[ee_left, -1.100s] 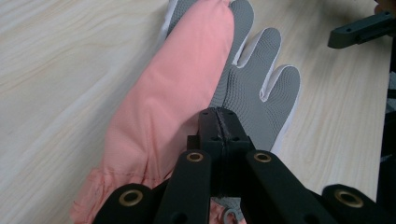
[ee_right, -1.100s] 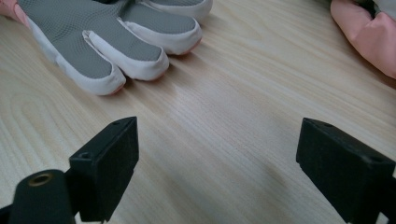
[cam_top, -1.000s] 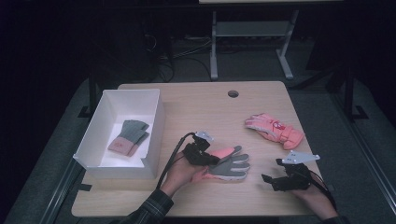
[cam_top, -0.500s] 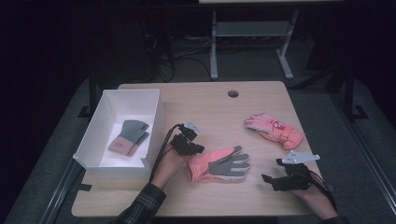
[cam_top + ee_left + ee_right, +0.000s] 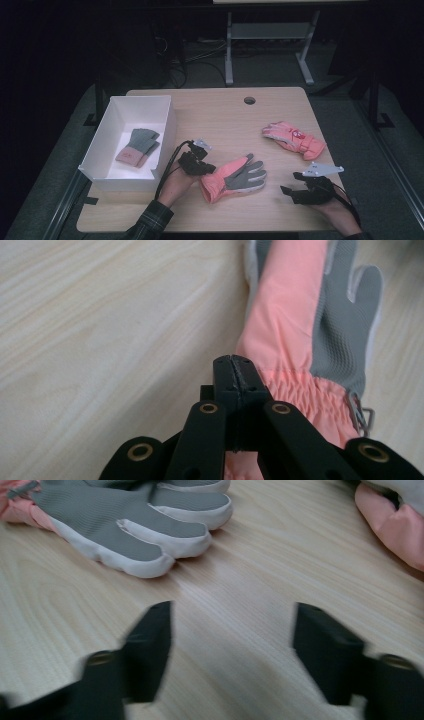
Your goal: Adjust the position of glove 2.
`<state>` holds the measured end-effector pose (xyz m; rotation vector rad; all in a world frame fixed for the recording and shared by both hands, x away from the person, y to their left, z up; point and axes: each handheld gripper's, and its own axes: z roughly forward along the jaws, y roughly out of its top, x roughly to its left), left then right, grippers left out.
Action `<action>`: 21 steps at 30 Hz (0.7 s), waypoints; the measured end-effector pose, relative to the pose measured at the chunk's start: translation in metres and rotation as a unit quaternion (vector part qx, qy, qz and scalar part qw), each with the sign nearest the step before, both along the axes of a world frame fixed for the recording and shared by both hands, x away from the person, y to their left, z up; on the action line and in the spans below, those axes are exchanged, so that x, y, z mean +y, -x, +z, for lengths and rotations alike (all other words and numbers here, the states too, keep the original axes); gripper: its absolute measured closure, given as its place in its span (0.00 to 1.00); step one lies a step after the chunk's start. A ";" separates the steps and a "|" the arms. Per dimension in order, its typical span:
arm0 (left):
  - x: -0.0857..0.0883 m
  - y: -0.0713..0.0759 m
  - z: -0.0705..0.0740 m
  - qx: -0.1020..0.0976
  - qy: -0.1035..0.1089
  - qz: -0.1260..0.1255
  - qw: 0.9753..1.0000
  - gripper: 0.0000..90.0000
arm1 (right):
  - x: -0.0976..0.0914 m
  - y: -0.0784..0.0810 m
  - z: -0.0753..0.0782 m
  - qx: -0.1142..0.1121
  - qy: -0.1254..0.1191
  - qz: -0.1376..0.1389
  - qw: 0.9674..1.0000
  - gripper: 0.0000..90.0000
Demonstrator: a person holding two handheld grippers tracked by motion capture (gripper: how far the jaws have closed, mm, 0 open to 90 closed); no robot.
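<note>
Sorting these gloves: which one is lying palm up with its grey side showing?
The pink glove with the grey palm at the table's near middle, beside the left hand-held gripper. The other pink glove, far right, shows no grey.

A white box [image 5: 165, 125] holding a folded grey-and-pink glove [image 5: 137, 146] sits beside the left gripper [image 5: 200, 167]. A second pink glove [image 5: 295, 140] lies beyond the right gripper [image 5: 290, 187].

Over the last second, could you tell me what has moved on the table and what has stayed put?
The left gripper, jaws shut at the cuff of the grey-palmed glove, has slid left toward the white box, and the glove has shifted slightly with it. The right gripper has been closing its jaws, with nothing between them. The pink glove and the glove in the box lie as before.
</note>
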<state>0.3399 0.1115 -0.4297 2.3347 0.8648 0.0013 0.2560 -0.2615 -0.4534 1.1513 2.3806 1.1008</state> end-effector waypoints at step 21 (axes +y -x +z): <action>0.001 0.012 -0.012 0.028 0.012 -0.021 0.999 1.00 | 0.074 -0.030 -0.006 0.032 0.007 0.105 0.994 1.00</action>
